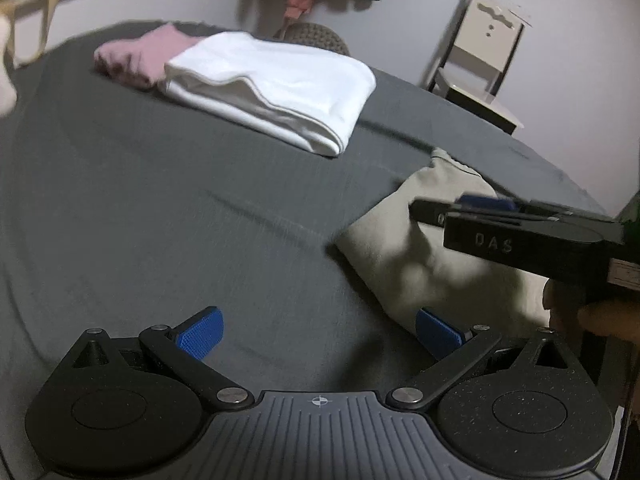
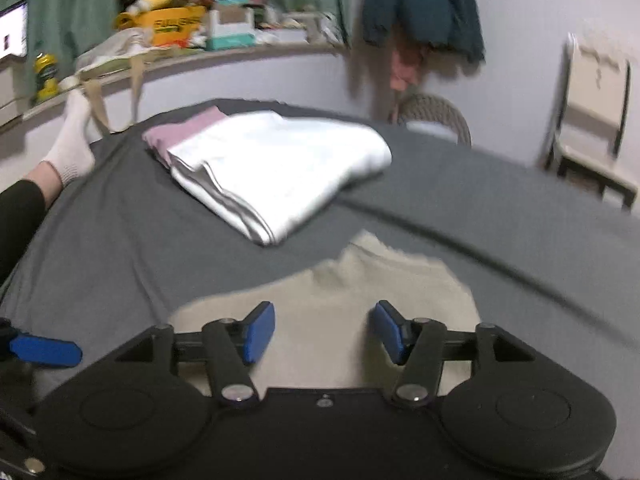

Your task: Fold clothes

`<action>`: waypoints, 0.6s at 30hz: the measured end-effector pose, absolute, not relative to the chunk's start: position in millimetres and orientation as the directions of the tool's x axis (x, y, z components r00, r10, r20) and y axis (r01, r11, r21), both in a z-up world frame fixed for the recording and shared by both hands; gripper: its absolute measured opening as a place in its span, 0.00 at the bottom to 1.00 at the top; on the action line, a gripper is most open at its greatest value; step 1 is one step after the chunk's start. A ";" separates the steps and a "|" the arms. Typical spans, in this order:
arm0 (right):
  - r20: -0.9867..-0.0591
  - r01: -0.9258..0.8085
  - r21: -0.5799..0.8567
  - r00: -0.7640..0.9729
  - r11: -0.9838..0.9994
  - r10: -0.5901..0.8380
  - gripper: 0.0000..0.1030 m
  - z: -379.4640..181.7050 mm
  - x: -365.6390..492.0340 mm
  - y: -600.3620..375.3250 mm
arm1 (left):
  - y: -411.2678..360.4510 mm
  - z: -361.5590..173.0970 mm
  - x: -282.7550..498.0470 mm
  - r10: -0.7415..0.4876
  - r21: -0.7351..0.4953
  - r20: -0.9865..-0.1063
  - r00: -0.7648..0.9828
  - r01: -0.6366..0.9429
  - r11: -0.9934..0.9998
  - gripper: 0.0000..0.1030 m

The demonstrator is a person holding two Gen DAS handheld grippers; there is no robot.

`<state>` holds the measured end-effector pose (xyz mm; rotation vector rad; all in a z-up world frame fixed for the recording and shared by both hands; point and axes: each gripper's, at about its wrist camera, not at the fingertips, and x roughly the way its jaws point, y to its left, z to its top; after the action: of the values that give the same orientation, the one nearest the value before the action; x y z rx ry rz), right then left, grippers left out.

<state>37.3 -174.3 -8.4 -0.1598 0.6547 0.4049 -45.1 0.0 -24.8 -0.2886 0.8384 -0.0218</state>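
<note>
Lying folded toward the far side of the grey bed sheet [image 1: 160, 208], a pink garment [image 1: 136, 56] sits at the left with a white garment [image 1: 280, 84] overlapping its right edge. Nearer, the left gripper [image 1: 318, 330] hangs with fingers spread wide and empty over bare sheet, a beige garment [image 1: 432, 264] just past its right pad. The right gripper [image 2: 325, 332] is likewise released, its blue pads [image 2: 260, 332] poised apart above the beige garment [image 2: 328, 300].

The raised letters "DAS" stand on the black side of the right gripper [image 1: 460, 210]. Print on the yellow bag [image 2: 172, 26] is too blurred to read.
</note>
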 end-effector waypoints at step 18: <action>-0.563 -0.438 -0.381 0.808 0.814 0.171 0.82 11.5 -68.0 -187.6 | -2.8 -23.1 -38.8 -0.044 -0.166 -0.763 0.645 -0.129 0.978 1.00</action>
<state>-68.0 -187.6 11.5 -0.5251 0.5377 0.3421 -38.8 -2.8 -23.1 -0.2130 0.8699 0.0489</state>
